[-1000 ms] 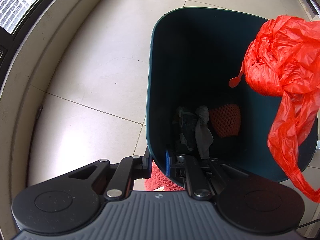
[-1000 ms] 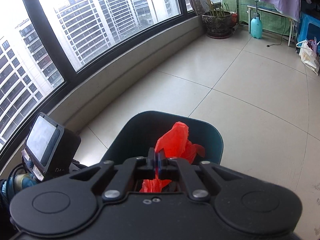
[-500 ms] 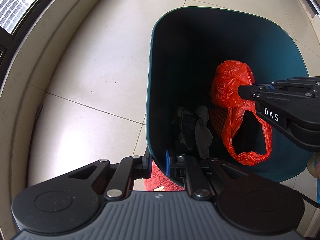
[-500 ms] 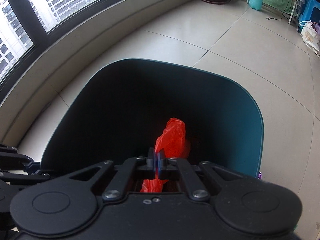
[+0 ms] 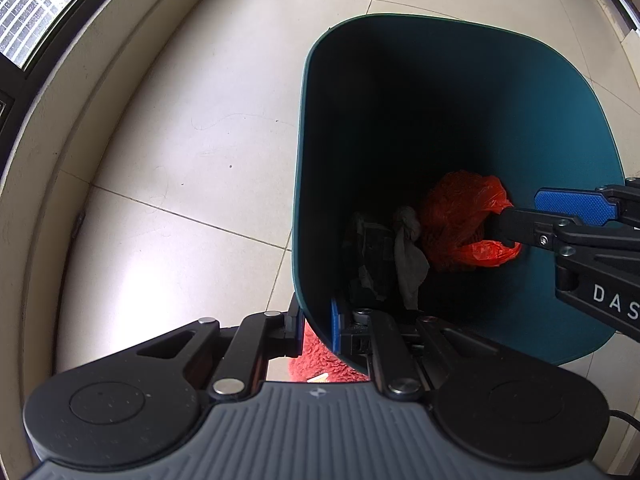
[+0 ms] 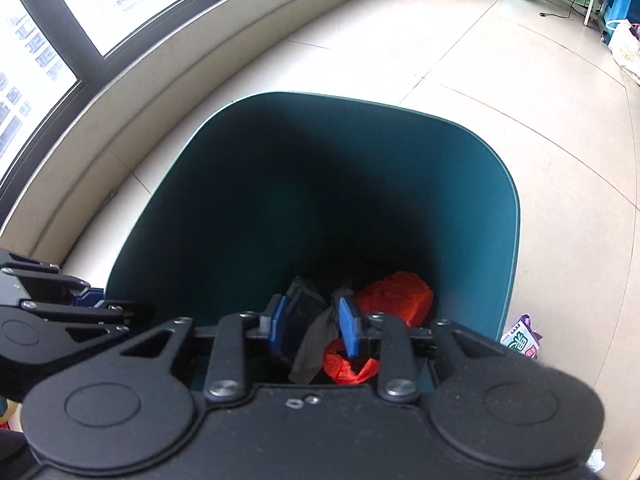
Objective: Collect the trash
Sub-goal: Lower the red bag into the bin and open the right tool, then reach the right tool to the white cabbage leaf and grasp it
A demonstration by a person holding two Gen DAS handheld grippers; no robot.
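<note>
**Teal bin, contents and grippers**

- Teal bin [image 5: 592, 128]: open-topped, dark teal, standing on pale floor tiles [image 5: 168, 128] near a curved window sill [image 6: 132, 92].
- Red plastic bag [image 5: 460, 216]: crumpled, lying at the bottom of the bin toward its right wall in the left wrist view, touching the grey rag beside it.
- Grey rag [image 5: 408, 252]: crumpled cloth at the bin bottom, between the red bag and the dark scraps.
- Dark scraps [image 5: 368, 256]: blackish wrapper-like pieces at the bin bottom, near the left wall; detail too dim to tell.
- Left gripper [image 5: 316, 326]: jaws pinching the near rim of the bin, one blue pad inside the wall and one outside.
- Right gripper [image 6: 312, 322]: reaches down into the bin mouth; jaws opening, blue pads apart, nothing pressed between them; the red bag lies below, a fold of it showing just under the right pad.
- Printed packet [image 6: 522, 338]: on the floor, just outside the bin's right wall.
- Red fluffy item [image 5: 320, 364]: on the floor below the bin's near rim, partly hidden.
</note>
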